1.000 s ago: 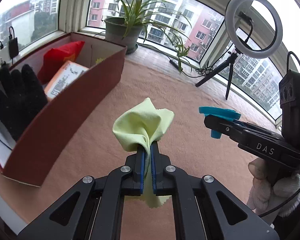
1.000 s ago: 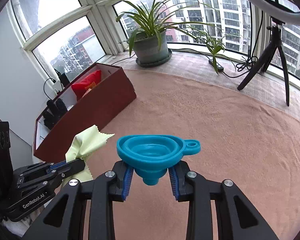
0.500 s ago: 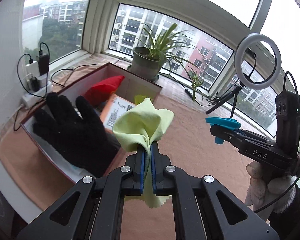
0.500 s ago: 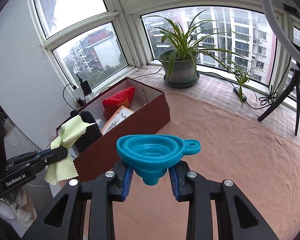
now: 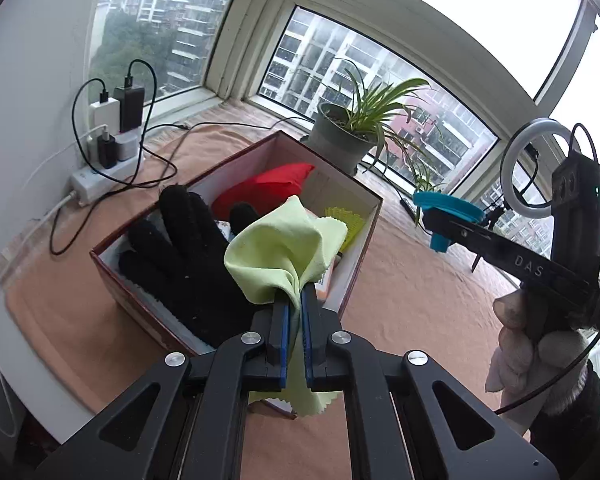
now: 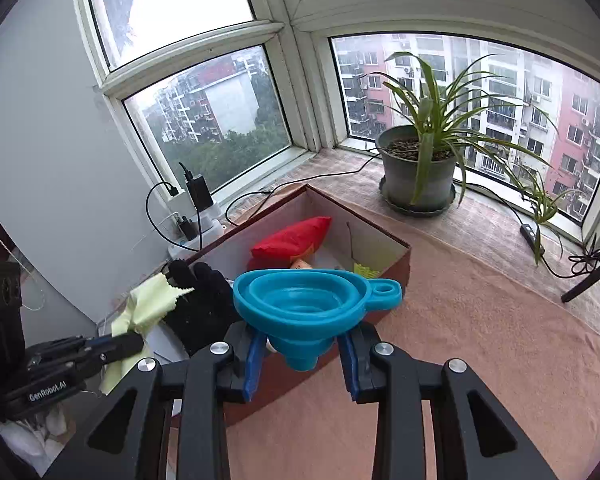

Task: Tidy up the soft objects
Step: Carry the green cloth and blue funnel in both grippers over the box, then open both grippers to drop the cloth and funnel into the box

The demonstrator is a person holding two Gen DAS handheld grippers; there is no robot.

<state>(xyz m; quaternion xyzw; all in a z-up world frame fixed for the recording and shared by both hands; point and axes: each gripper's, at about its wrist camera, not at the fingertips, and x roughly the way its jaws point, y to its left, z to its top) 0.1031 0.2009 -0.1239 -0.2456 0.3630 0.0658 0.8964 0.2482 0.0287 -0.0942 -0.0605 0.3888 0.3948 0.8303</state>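
- Left wrist view: left gripper (image 5: 295, 312) clamped tight on a crumpled pale-green microfibre cloth (image 5: 284, 256); loose tail hangs below the jaws.
- Open dark-red cardboard box (image 5: 356, 276) sits straight ahead at 12 o'clock, long axis running 7 to 1 o'clock. Black knit glove (image 5: 188, 264) lies at its near end; red soft pouch (image 5: 268, 188) toward the far end.
- Right gripper (image 5: 440, 220) at 3 o'clock, apart from the box.
- Right wrist view: right gripper (image 6: 302, 350) narrowly set, pinching the spout of a blue collapsible silicone funnel (image 6: 308, 300).
- Box (image 6: 396, 268) lies at 12, cloth (image 6: 148, 304) at 9.
- Judgement: left hand is nearer the box interior, so the cloth likely drops first.
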